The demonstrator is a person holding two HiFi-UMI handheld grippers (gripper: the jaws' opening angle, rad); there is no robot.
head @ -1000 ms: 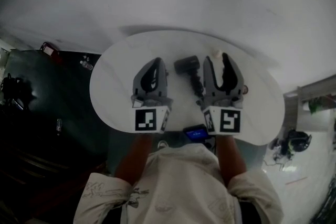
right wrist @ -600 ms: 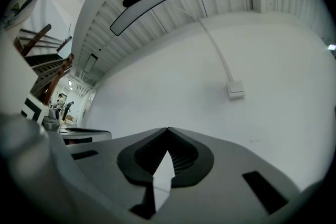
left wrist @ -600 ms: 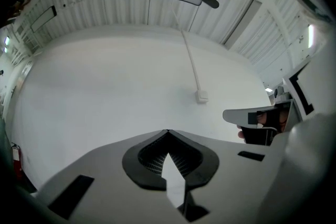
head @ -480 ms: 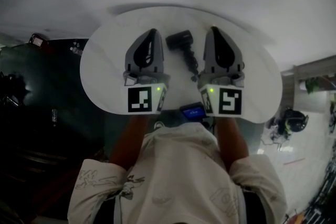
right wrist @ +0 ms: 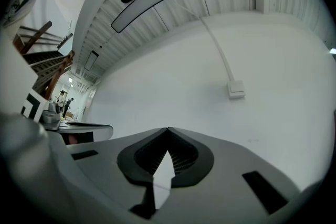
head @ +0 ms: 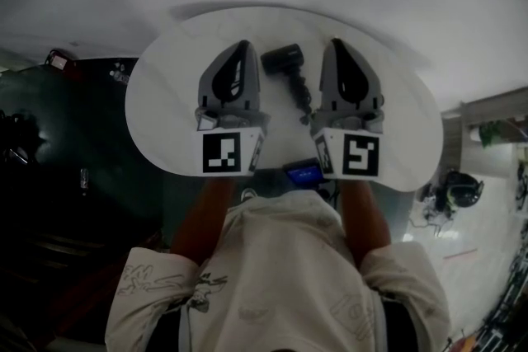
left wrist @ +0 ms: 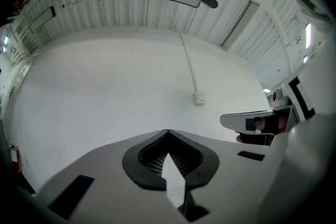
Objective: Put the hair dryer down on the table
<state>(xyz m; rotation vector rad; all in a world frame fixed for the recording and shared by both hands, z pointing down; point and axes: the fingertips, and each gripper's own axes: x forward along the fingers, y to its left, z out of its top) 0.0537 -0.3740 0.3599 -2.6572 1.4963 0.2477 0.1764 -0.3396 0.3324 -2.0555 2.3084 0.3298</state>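
The black hair dryer [head: 285,62] lies on the white oval table [head: 165,111], its handle pointing toward me. It rests between my two grippers and touches neither. My left gripper [head: 244,46] is to its left, tips together, nothing held. On the dryer's right is my right gripper [head: 334,44], also shut and empty. In the left gripper view the left gripper [left wrist: 168,131] has its jaws closed against a white wall; the right gripper view shows the right gripper [right wrist: 168,128] the same way. The dryer is out of both gripper views.
A small device with a blue screen [head: 303,172] sits at the table's near edge between my arms. Dark floor with clutter lies left of the table. A wall box with a cable [left wrist: 199,97] [right wrist: 236,90] is ahead on the white wall.
The right gripper's jaws, open beside the dryer's handle a second ago, are now shut. Both grippers sit slightly farther up the table. The dryer stays on the table.
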